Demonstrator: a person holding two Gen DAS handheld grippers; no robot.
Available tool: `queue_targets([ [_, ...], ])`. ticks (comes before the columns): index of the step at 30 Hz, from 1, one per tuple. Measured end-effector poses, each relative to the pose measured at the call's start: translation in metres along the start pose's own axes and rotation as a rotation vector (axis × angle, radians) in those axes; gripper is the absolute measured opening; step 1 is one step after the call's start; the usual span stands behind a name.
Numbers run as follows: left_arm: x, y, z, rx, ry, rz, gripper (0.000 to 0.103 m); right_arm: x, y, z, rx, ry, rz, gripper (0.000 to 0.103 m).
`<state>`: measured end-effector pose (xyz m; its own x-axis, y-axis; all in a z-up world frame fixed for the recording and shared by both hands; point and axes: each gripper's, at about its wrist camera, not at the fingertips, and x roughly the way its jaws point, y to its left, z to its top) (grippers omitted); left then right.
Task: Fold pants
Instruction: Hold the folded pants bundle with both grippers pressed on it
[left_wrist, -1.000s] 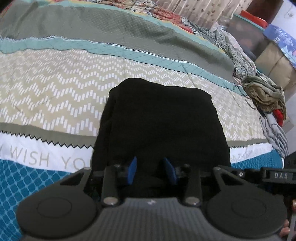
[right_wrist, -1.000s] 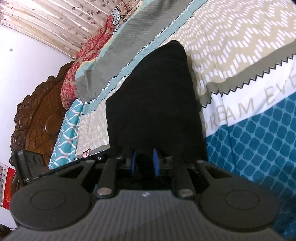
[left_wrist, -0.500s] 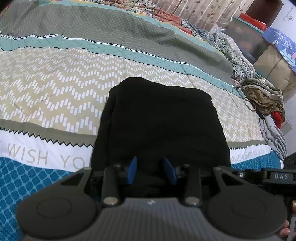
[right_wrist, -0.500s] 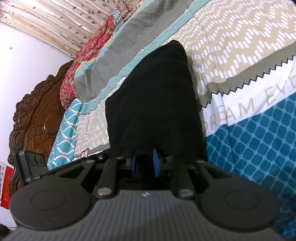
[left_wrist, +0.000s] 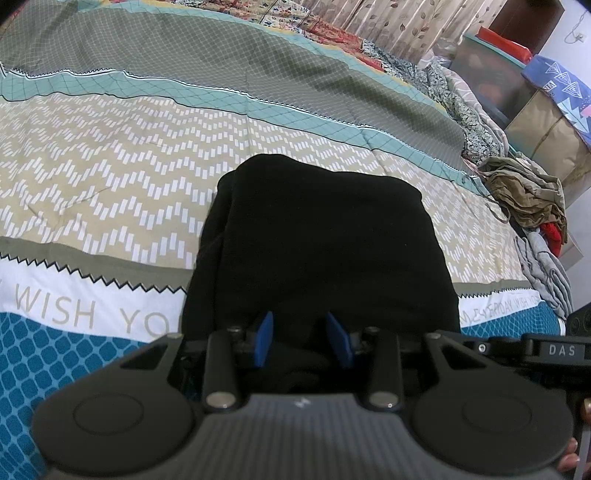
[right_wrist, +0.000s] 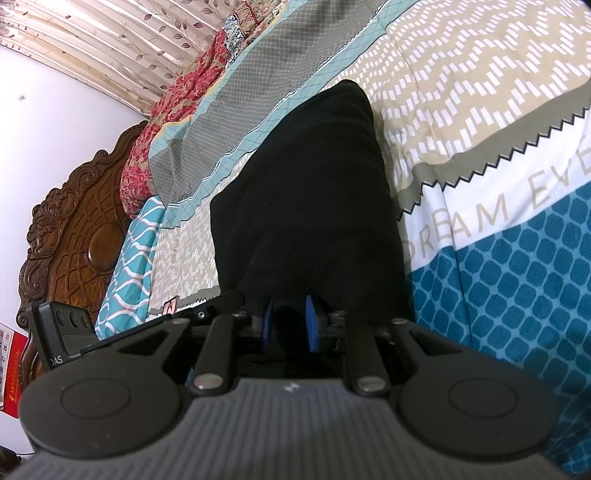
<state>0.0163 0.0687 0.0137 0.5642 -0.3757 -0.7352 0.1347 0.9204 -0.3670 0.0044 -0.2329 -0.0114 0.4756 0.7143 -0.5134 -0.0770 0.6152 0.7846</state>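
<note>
Left tongs (left_wrist: 301, 338): the blue pads (left_wrist: 263, 338) are standing a moderate gap apart, with the near edge of the black pants (left_wrist: 325, 236) lying between them. Whether they are pinching the cloth or only bracketing it cannot be told.

Right tongs (right_wrist: 290, 328): the blue pads (right_wrist: 312, 326) are sitting at a narrower gap, again with black fabric of the pants (right_wrist: 310, 192) between them; the grip itself cannot be confirmed.

Pants: lying folded into a compact dark block directly ahead of both tongs, stretching away from the pads, with layered edges showing along the left side in the left wrist view. The block is resting on the bed's patterned bedspread (left_wrist: 110, 177).

Bedspread: spreading out around the pants on all sides, showing chevron, grey, teal and white lettered bands.

Clothes pile (left_wrist: 528, 195): olive, red and grey garments are lying far ahead and to the right of the left tongs, at the bed's edge, well apart from the pants.

Carved wooden headboard (right_wrist: 77, 229): standing far left of the right tongs, beyond the bedspread.

Curtain (right_wrist: 110, 44): hanging ahead of the right tongs, past the bed.
</note>
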Motion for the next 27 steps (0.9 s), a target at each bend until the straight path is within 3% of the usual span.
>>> queue_targets([
  [27, 0.0000, 0.0007, -0.0014, 0.004, -0.009, 0.000, 0.035, -0.0001, 0.0001, 0.0001, -0.001, 0.001, 0.000, 0.021],
])
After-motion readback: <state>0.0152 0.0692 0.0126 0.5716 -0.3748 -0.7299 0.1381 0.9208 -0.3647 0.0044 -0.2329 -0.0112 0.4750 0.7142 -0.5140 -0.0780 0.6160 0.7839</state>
